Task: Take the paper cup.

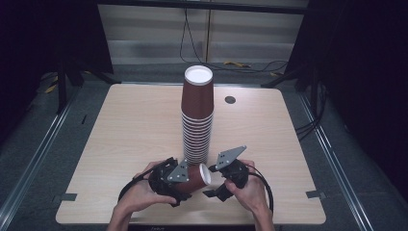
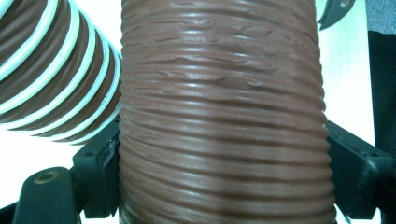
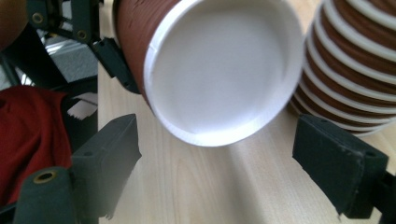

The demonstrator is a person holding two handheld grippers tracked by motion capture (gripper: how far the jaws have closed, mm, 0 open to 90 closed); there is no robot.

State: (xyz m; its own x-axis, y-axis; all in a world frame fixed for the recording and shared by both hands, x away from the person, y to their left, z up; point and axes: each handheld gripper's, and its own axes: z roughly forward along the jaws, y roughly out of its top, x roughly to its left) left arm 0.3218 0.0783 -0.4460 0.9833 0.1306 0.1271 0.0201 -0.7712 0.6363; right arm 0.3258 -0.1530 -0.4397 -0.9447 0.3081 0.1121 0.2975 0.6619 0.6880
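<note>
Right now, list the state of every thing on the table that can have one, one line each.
left gripper: shut on the single cup, jaws pressing its ribbed sides.
single cup: held on its side, white open mouth toward the right gripper.
right gripper: open, jaws apart in front of the cup's mouth, nothing between them.
cup stack: upside down on the table, upright, untouched.
</note>
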